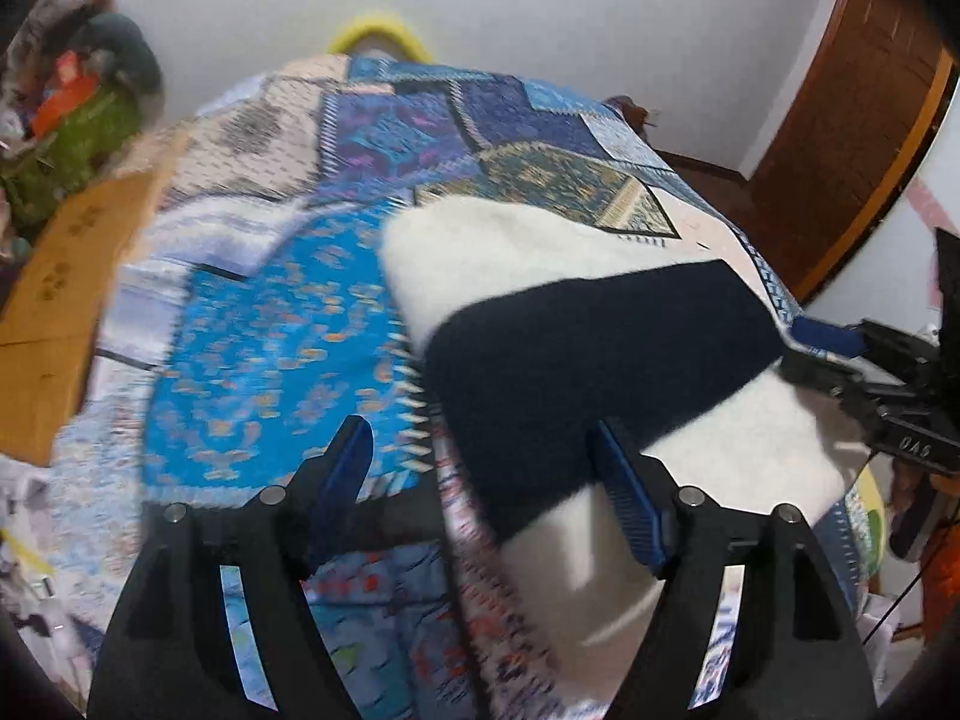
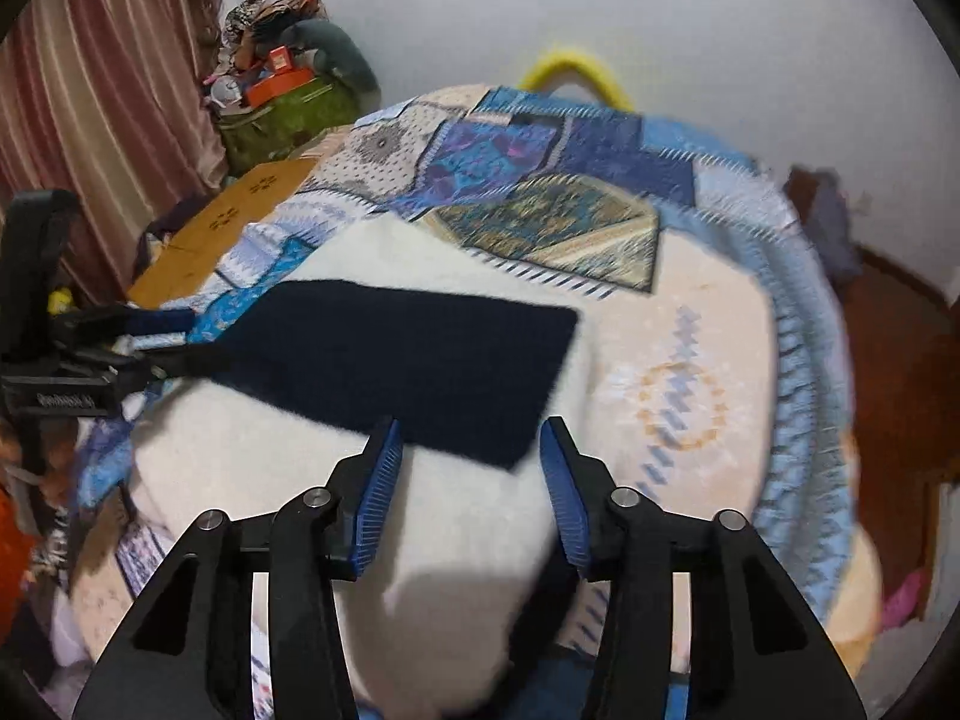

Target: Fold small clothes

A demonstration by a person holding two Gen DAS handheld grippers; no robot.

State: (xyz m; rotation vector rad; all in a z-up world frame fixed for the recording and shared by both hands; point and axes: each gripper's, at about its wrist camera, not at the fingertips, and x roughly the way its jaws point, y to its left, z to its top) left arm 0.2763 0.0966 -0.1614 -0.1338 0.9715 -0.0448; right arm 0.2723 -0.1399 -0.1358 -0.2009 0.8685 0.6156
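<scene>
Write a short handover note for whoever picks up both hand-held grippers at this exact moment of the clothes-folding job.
Left hand-held gripper: open, holding nothing, hovering at the dark cloth's near-left edge.
Right hand-held gripper: open, holding nothing, above the dark cloth's near-right corner.
Things: a dark cloth lies flat on a white fleece, both on the patterned bedspread.
Done: the dark cloth is spread out smooth; whether it is already folded cannot be told.
Left: probably grip its near corners and fold it. The frames are blurred, so check the edges first.
</scene>
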